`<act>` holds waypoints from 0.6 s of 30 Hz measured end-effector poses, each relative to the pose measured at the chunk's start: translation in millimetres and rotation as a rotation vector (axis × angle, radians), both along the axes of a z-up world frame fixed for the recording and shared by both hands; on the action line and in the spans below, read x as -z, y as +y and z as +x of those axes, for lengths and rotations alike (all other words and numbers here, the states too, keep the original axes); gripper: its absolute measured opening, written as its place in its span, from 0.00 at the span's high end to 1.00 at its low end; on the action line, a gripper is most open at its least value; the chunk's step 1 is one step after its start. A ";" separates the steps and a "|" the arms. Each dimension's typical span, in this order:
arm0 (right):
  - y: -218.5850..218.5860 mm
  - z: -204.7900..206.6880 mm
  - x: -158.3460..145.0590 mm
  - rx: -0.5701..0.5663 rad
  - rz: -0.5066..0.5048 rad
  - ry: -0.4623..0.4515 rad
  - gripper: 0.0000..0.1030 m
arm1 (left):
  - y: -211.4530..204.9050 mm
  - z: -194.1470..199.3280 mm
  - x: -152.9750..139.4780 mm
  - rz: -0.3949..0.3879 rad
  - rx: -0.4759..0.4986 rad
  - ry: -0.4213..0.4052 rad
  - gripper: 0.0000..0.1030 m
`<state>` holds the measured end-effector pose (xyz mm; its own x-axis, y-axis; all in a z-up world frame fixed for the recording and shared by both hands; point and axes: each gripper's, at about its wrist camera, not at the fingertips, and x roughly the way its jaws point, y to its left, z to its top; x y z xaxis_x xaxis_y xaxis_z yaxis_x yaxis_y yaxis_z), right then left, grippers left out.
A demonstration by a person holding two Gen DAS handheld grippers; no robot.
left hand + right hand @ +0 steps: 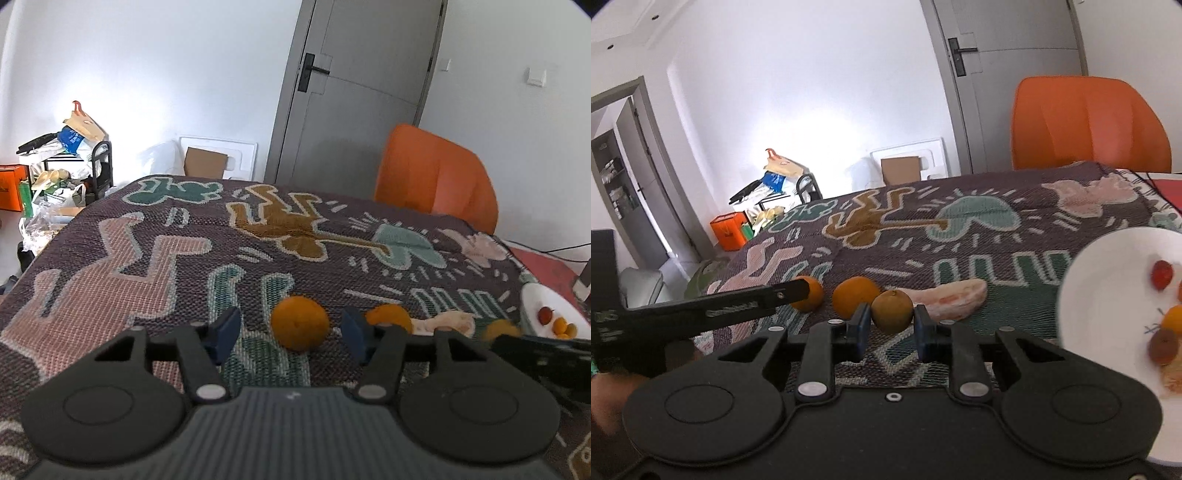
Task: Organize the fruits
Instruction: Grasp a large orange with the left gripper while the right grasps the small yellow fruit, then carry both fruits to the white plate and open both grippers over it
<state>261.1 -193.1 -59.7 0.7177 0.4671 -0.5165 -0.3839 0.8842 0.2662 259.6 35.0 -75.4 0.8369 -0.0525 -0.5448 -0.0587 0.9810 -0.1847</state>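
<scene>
Patterned woven cloth (960, 258) covers the desk; orange chair (1086, 122) and grey door (362, 74) behind, clutter in the far corner.

Fruit layout, right wrist view: three oranges in a row near the front edge, a pomelo segment (951, 301) just right of them, white plate (1108, 295) further right already holding a few small fruits and a piece of peeled segment.

- Right gripper (891, 328): fingers open, bracketing the right-hand orange (892, 311). Pads look very close to its sides, but I can't confirm contact or squeeze. Reads as pre-grasp.
- Left gripper (290, 328): fingers open wide, left-hand orange (300, 323) sitting between them on the cloth, clear gaps both sides. Not gripped.
- Middle orange (856, 295) sits between the two, just beside the right-hand one; could get nudged.

Step in hand, my read: picking loose oranges off the cloth to move to the plate. Right side is closer to a grasp than left.

Next move calls for:
- Close the right fingers across the orange's widest part; it's round and will roll on the cloth if caught off-centre.
- Lift clear before swinging right; the pomelo segment lies in the path to the plate.
- Set down on a bare part of the plate, away from the small fruits.
- Left needs to advance a bit, then close.
</scene>
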 end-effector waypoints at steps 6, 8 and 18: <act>-12.8 -10.1 -7.2 0.026 0.015 -0.021 0.77 | -3.3 6.9 5.7 -0.003 0.002 0.001 0.67; -17.3 -13.2 -8.3 0.034 0.020 -0.026 0.77 | -6.1 3.5 3.2 0.002 0.001 -0.013 0.68; -43.9 -26.3 -8.3 0.086 0.051 -0.033 0.77 | -24.1 -20.6 -21.4 -0.017 0.031 -0.077 0.68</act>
